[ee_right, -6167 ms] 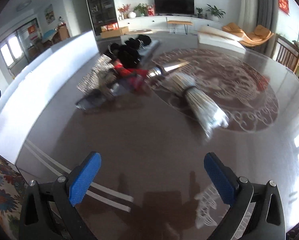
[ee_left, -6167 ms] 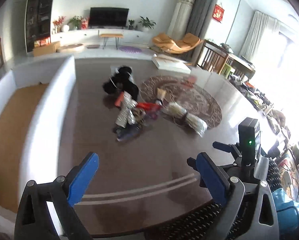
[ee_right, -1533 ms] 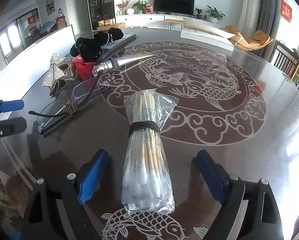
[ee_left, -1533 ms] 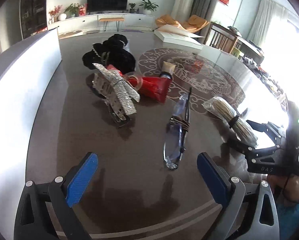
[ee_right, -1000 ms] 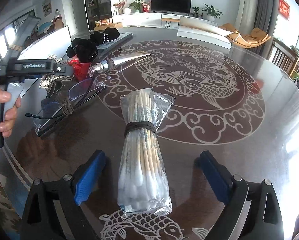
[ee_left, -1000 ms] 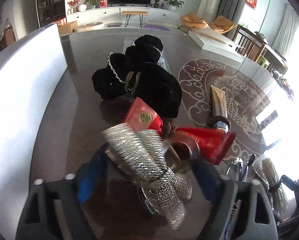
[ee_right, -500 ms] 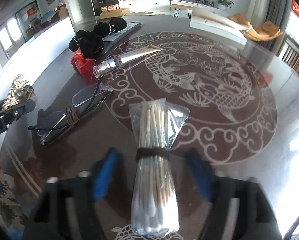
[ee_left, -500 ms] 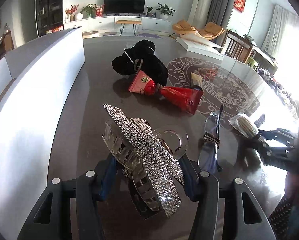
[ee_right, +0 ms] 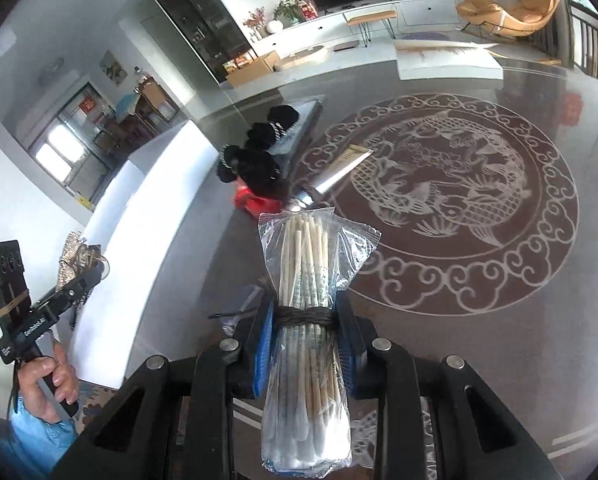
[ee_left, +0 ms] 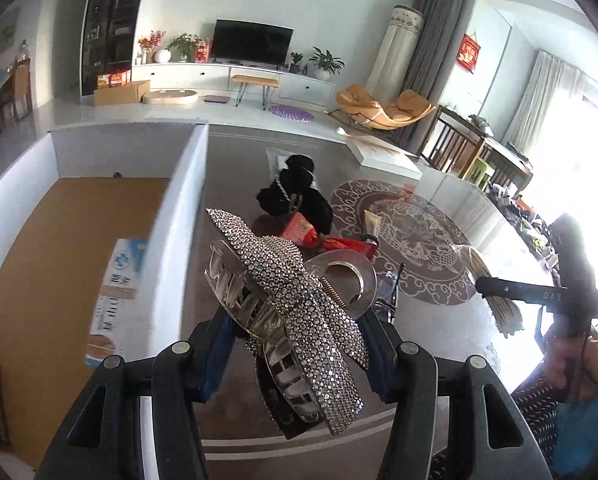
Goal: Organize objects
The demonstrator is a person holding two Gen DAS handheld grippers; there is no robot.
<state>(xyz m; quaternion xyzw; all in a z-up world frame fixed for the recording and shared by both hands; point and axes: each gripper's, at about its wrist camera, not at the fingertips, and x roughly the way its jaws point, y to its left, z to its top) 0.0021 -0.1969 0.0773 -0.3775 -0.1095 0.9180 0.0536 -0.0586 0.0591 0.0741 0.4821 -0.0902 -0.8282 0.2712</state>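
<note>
Hair clip (ee_left: 295, 316) and cotton-swab bundle (ee_right: 305, 320) each clamped between jaws.

A rhinestone bow hair claw (ee_left: 295, 320) hangs tilted in the left gripper (ee_left: 299, 354), off the tabletop (ee_right: 579, 320). A bagged bundle of cotton swabs (ee_right: 305, 320), tied with a dark band, stands clamped in the right gripper (ee_right: 305, 344). Black scrunchies (ee_right: 255, 164), a red tube (ee_left: 347, 244), a silver tube (ee_right: 331, 178) and glasses (ee_left: 389, 288) lie farther off.

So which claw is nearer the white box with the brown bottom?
Left. The left claw, shut on the rhinestone hair clip, is right beside the box; the right claw, holding the cotton swab pack, is farther out over the table.
</note>
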